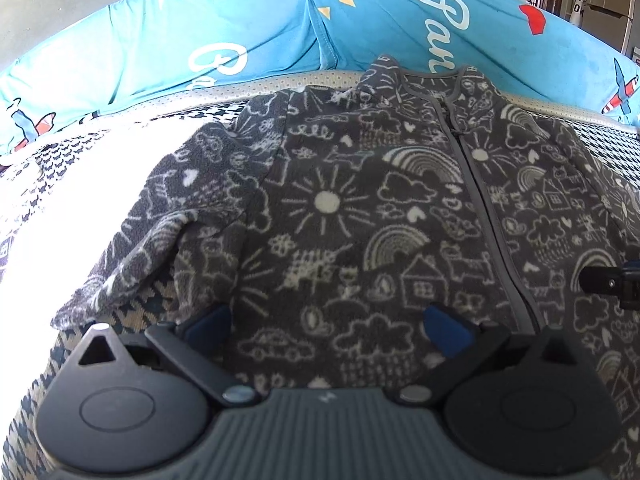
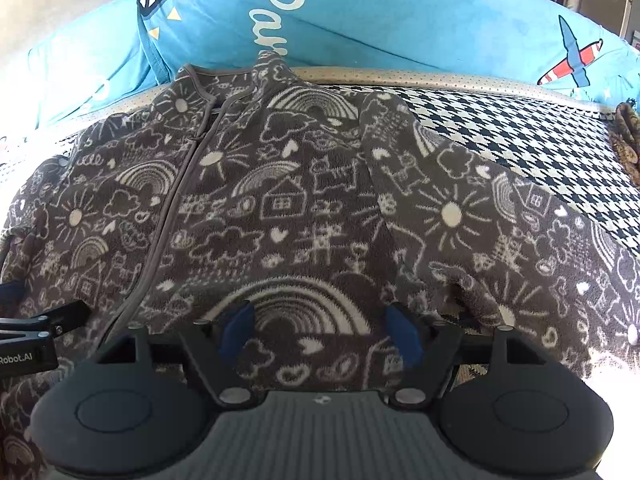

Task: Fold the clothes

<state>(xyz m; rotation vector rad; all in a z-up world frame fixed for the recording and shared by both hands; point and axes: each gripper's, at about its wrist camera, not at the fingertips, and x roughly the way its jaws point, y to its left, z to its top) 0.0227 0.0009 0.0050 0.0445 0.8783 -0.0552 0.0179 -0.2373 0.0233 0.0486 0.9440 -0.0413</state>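
A grey fleece jacket (image 1: 340, 208) (image 2: 280, 208) printed with white doodles lies flat and zipped, collar (image 1: 432, 76) away from me, on a houndstooth cover (image 2: 520, 132). Its left sleeve (image 1: 160, 220) trails toward the lower left, and its right sleeve (image 2: 500, 240) spreads to the lower right. My left gripper (image 1: 328, 328) is open over the jacket's lower left half, left of the zip (image 1: 480, 200), with fleece under its blue pads (image 1: 444, 332). My right gripper (image 2: 320, 332) is open over the lower right half, by the sleeve seam. Each gripper shows at the other view's edge (image 1: 612, 280) (image 2: 24, 332).
Blue cushions (image 1: 240, 40) (image 2: 360, 20) with white lettering and aeroplane prints stand along the back, just behind the collar. A glaring sunlit patch (image 1: 60, 208) covers the cover on the left. A brown patterned cloth (image 2: 628, 140) lies at the far right edge.
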